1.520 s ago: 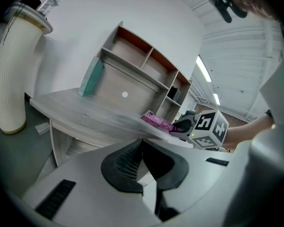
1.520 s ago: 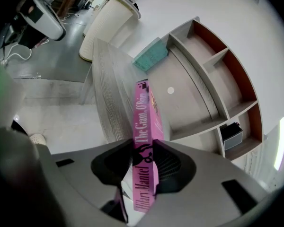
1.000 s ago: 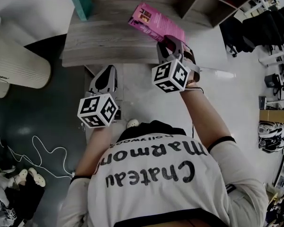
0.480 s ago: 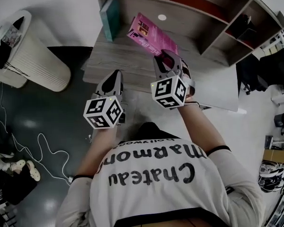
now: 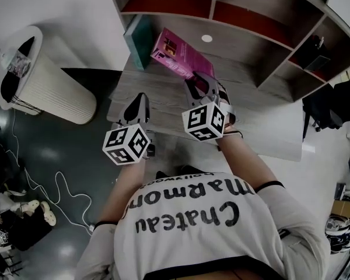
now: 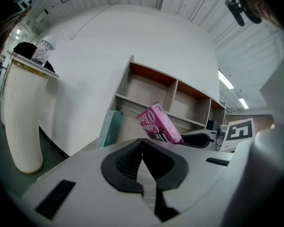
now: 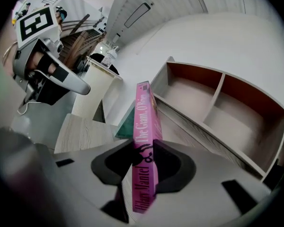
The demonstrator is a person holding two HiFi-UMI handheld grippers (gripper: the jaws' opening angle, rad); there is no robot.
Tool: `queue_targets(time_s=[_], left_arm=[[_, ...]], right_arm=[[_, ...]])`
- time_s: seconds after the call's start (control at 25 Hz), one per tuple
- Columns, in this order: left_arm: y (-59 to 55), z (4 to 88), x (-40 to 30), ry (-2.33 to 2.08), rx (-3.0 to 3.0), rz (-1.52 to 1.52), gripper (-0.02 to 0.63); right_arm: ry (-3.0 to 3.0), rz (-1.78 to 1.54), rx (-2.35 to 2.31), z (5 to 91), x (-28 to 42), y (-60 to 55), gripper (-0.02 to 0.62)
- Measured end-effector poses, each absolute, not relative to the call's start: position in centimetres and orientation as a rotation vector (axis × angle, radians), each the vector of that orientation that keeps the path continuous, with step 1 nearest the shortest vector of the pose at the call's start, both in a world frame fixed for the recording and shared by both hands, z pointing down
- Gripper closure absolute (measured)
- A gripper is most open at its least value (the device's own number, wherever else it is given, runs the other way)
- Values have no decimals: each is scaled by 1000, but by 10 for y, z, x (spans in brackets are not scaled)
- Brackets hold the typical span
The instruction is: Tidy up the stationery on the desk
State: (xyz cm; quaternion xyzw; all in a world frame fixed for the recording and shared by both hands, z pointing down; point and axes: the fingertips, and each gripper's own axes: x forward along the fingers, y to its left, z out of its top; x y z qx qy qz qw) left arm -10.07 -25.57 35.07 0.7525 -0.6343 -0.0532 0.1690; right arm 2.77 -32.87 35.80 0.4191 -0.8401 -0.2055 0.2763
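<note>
The shelf unit stands at the rear of the bench. The pink book is held tilted above the bench, its spine clamped between the jaws of the right hand-held gripper. A teal book stands just left of it. The left hand-held gripper is clenched on nothing, jaws touching.

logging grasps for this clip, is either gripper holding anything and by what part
The right gripper clamps the pink book across its covers at the spine edge. The left gripper is shut and holds nothing.
</note>
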Motion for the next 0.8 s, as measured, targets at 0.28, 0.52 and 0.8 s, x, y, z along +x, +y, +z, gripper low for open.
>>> queue_targets(time_s=[0.28, 0.52, 0.8], left_arm=[[-269, 353, -112, -1869, 2072, -177, 591], [-267, 361, -141, -1909, 2022, -163, 591], [-284, 369, -189, -1868, 2041, -109, 591]], right_arm=[[-2345, -506, 1094, 370, 17, -352, 454], [-2378, -457, 1074, 379, -9, -362, 454], [-2391, -406, 1144, 378, -54, -382, 455]])
